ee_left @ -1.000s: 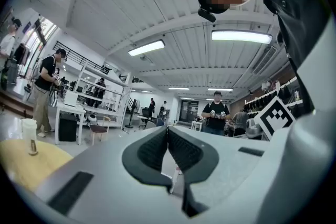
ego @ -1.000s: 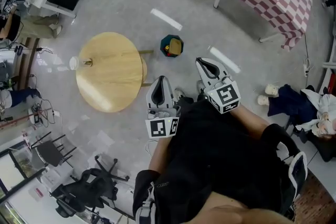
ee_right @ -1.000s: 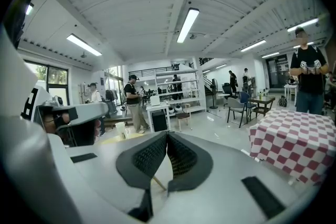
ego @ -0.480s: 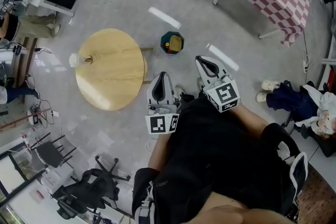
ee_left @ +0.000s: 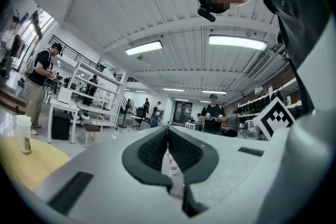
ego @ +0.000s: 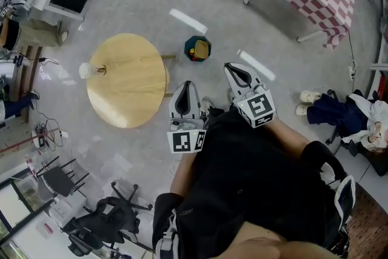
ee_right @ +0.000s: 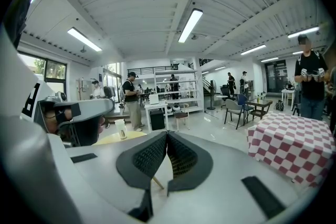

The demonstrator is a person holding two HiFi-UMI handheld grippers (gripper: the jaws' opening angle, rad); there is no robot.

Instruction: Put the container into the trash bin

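Head view: left tool (ego: 187, 87) and right tool (ego: 230, 68), both closed and empty, hover well apart from the clear plastic container (ego: 85, 71) on the round wooden worktop (ego: 124, 79).

Looks along the shut, empty jaws of the right hand-held gripper (ee_right: 167, 135). Beyond: cup (ee_right: 121, 129) upright on desk (ee_right: 108, 138), left hand-held gripper (ee_right: 79, 110) at left, checkered table (ee_right: 294, 144) at right.

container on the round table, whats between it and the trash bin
Head view: only the bare top of the round wooden table, then a short strip of grey floor, lies between the container and the trash bin.
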